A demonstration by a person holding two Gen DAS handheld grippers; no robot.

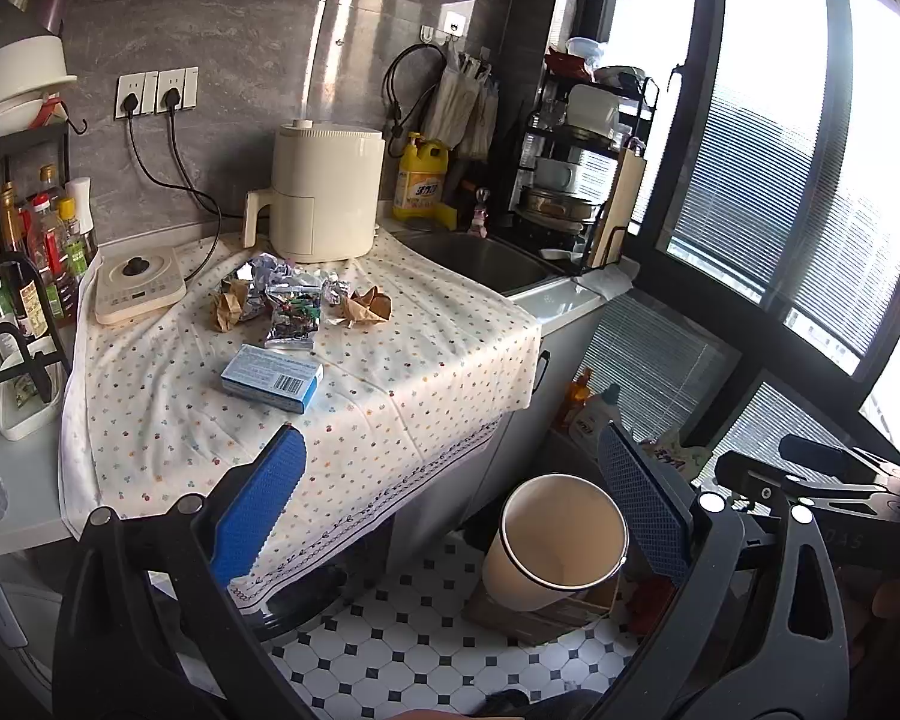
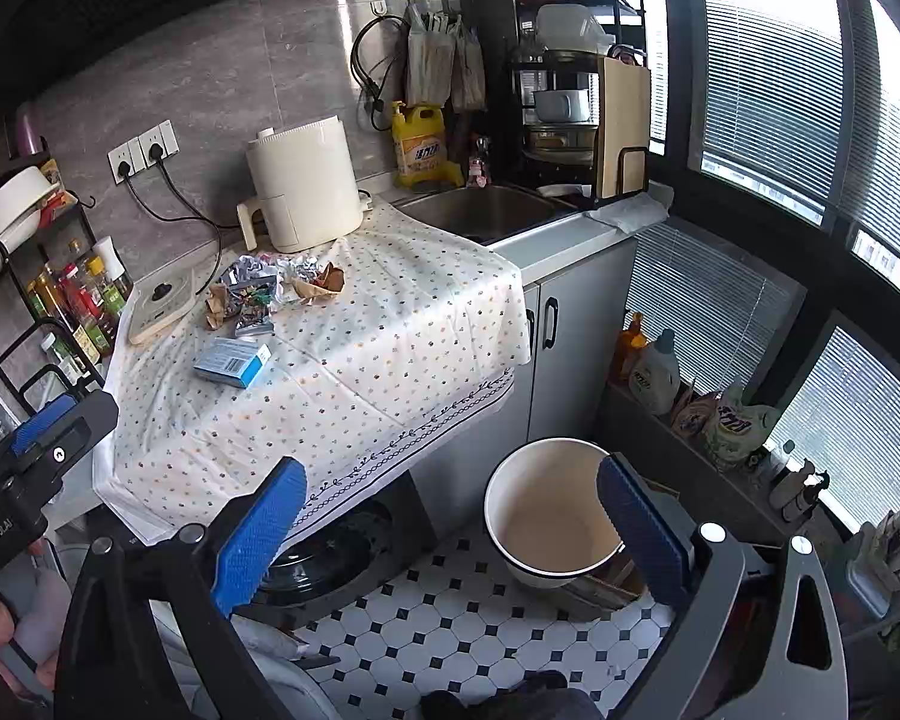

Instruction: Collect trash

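Observation:
A heap of crumpled foil, brown paper and a shiny wrapper (image 1: 294, 300) (image 2: 270, 288) lies on the dotted tablecloth (image 1: 402, 372) (image 2: 390, 336), with a blue carton (image 1: 272, 378) (image 2: 233, 363) in front of it. A white bin (image 1: 555, 540) (image 2: 549, 516) stands on the tiled floor, tilted, with nothing showing inside. My left gripper (image 1: 456, 504) is open, held near the table's front edge. My right gripper (image 2: 450, 528) is open too, over the floor beside the bin. Neither holds anything. The other gripper appears at each view's side.
A cream air fryer (image 1: 324, 192), an induction hob (image 1: 135, 285) and a rack of sauce bottles (image 1: 36, 240) sit behind and left of the trash. A sink (image 1: 480, 258) and dish rack (image 1: 582, 162) are at right. Detergent bottles (image 2: 654, 372) line the window ledge.

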